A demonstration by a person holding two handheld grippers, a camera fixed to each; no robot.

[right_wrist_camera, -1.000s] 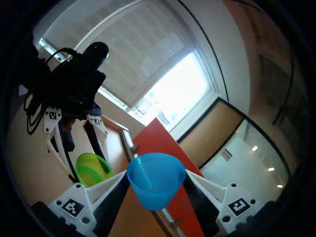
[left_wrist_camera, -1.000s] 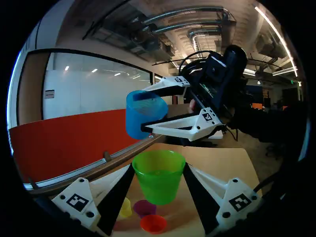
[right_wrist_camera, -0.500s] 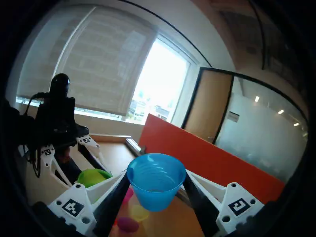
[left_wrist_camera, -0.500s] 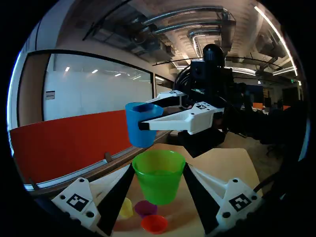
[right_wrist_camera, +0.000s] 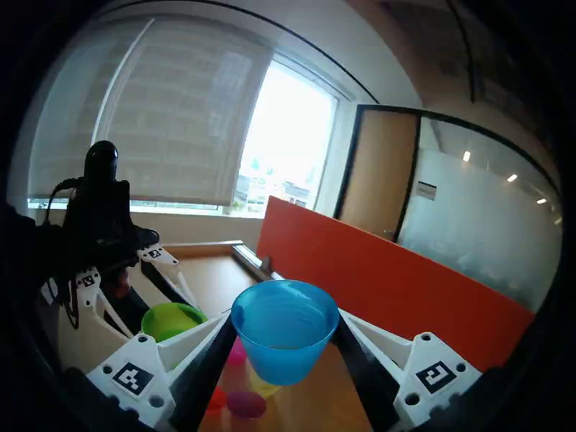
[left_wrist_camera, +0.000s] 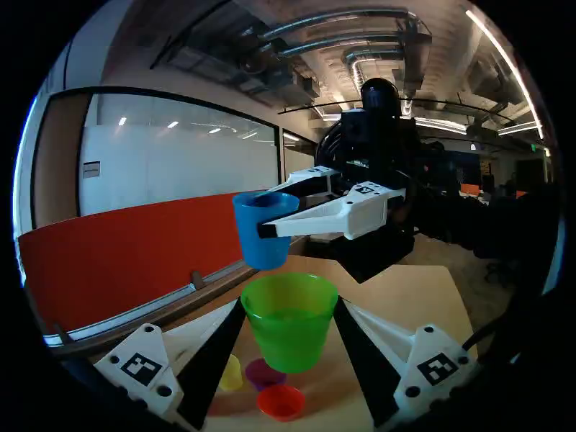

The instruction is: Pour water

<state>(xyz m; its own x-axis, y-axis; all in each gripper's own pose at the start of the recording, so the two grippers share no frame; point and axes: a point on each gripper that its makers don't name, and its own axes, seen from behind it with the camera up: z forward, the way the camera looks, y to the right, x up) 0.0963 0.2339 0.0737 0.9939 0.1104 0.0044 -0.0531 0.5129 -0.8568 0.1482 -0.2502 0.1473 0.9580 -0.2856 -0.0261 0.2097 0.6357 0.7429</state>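
In the left gripper view my left gripper is shut on a green cup held upright above the wooden table; liquid shows inside it. Beyond and a little above it the right gripper holds a blue cup upright. In the right gripper view my right gripper is shut on that blue cup, which stands level. To its left, lower and farther off, sits the green cup in the left gripper.
Small cups lie on the table below: yellow, purple and orange-red. A red partition with glass above runs along the table's left side. A bright window with a blind stands behind.
The blue cup has swung back from a strong tilt to upright and sunk slightly toward the green cup. The green cup has stayed put.
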